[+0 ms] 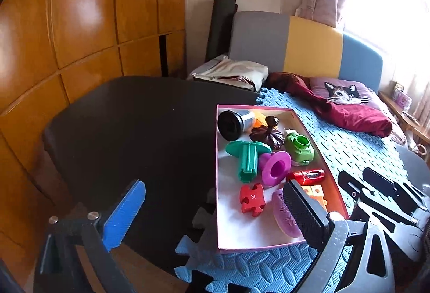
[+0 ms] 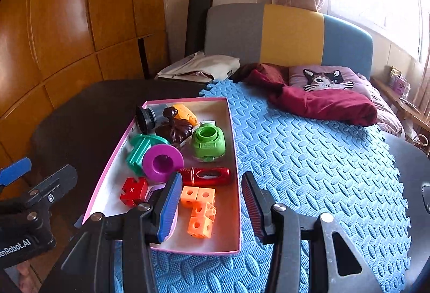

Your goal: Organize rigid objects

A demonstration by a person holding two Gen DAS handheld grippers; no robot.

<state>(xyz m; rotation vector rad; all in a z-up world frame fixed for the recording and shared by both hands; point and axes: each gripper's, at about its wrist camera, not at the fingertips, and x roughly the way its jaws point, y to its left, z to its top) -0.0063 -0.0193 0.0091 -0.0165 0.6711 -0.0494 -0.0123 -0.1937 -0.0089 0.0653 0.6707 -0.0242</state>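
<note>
A pink-rimmed box (image 2: pixel 233 131) (image 1: pixel 216 158) lies on a blue foam mat (image 2: pixel 309 153). In it lie several rigid toys: orange linked cubes (image 2: pixel 200 212), a red tube (image 2: pixel 207 176), a red puzzle piece (image 2: pixel 133 190) (image 1: pixel 252 197), a magenta funnel (image 2: pixel 162 162) (image 1: pixel 275 168), a teal spool (image 1: pixel 247 158), a green round toy (image 2: pixel 208 142), a brown lid (image 2: pixel 174 129) and a black-and-grey cylinder (image 1: pixel 233 123). My right gripper (image 2: pixel 211 208) is open and empty over the box's near right corner. My left gripper (image 1: pixel 215 215) is open and empty at the box's near left side.
A dark table (image 1: pixel 134 131) carries the mat. Behind it stand a bed with a maroon cloth (image 2: pixel 322 104), a cat pillow (image 2: pixel 325 79), a folded beige bag (image 2: pixel 199 67) and a grey-yellow-blue headboard (image 2: pixel 290 35). A wooden wardrobe (image 2: pixel 67 24) stands left.
</note>
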